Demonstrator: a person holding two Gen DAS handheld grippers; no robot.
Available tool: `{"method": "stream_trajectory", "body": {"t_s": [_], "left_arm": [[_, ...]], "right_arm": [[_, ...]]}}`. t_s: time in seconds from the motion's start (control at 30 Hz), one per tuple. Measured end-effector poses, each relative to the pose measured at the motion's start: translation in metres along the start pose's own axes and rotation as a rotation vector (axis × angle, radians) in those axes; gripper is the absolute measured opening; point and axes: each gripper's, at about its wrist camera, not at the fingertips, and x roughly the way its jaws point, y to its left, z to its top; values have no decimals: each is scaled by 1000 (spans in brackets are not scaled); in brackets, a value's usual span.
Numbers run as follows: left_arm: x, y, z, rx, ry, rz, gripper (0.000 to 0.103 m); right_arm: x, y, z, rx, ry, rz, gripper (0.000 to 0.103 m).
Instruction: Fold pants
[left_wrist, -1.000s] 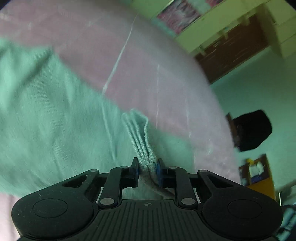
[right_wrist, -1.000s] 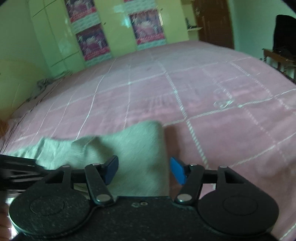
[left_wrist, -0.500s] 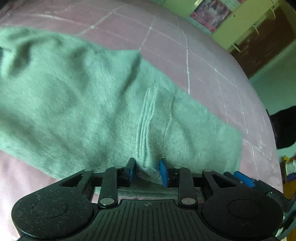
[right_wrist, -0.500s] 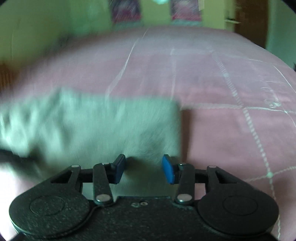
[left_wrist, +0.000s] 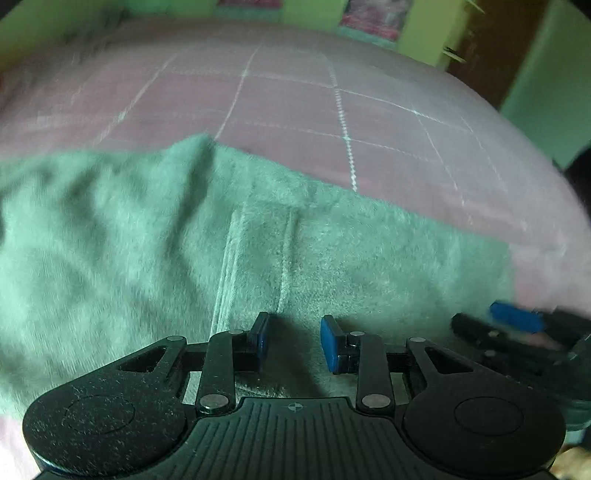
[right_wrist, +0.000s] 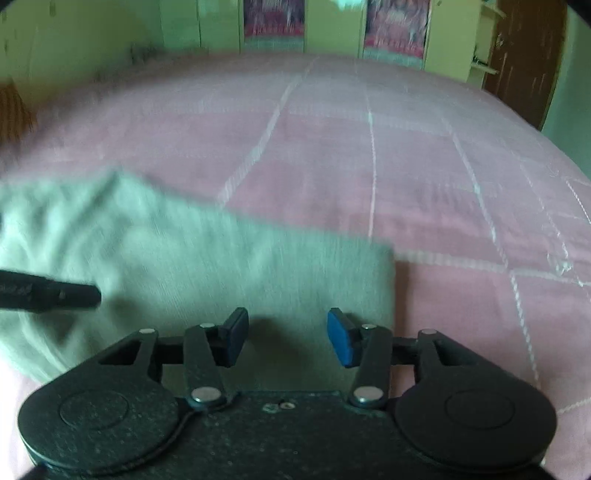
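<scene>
L wrist view: left gripper (left_wrist: 293, 341) sits low over the pants (left_wrist: 258, 258), fingers spread w/ a clear gap, nothing pinched between the blue pads (left_wrist: 330, 343). Cloth lies under and just beyond the tips. Pants = grey-green knit, spread flat across near half of the bedsheet (left_wrist: 332, 110), running from L edge of frame to about R third. Two parallel stitched seam lines (left_wrist: 229, 266) run near-to-far just ahead of the L finger; a flat panel sits between them. Wrinkles and shadowed folds on the L part of the fabric, smoother on the R. Far edge of cloth slants down toward the R.

At far R of same view: right gripper (left_wrist: 517, 325) seen side-on, blurred, at the R end of the pants.

R wrist view: right gripper (right_wrist: 288, 338) also parted, blue pads (right_wrist: 341, 343) well apart w/ only fabric below them, no grip. It sits over the near R corner of the pants (right_wrist: 221, 266); R edge of cloth ends just R of the gripper's centre, straight-cut. Black finger of the left gripper (right_wrist: 48, 291) pokes in from L edge, over the cloth.

Bedsheet (right_wrist: 406, 147) pink w/ pale grid lines, extends far and R. Posters (right_wrist: 393, 26) on the yellow-green far wall; dark door (right_wrist: 524, 48) at far R. Both views motion-blurred.
</scene>
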Motion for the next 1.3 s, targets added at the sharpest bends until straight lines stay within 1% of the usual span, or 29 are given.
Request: {"method": "stream_trajectory", "body": {"t_s": [0.07,0.1,0.17,0.27,0.37,0.53,0.63,0.8,0.97,1.07,1.17,1.3], "left_arm": [[-2,-7,-3,40,-15,29,31],[-5,-4,-6,36,-21,25,31],[-5,-2,-6,22,-28,16,31],[-6,-6,-7,47,-34,33,31],[-13,-6,-13,64,-39,41,31],[-24,-4,-24,63,-39,39,31],[-30,-5,-29,82,-43,47,31],[-33,-1,-30,46,-42,43,31],[-40,0,-31,59,-42,45,31],[-47,3,-30,45,-49,46,31],[-54,10,-29,21,-57,47,31],[-62,23,-27,-9,-69,79,31]], "right_arm": [[3,2,-11,-24,-41,-7,49],[2,2,-13,-15,-45,-7,49],[2,1,-13,-6,-44,-6,49],[1,2,-14,-6,-48,-12,49],[-4,4,-17,20,-49,-13,51],[-13,8,-27,31,-45,-3,51],[-19,9,-31,34,-40,5,52],[-26,10,-33,44,-24,19,52],[-34,14,-34,38,-11,27,52],[-38,14,-26,61,-4,60,53],[-42,20,-22,58,-19,79,54],[-44,30,-19,45,-29,99,54]]}}
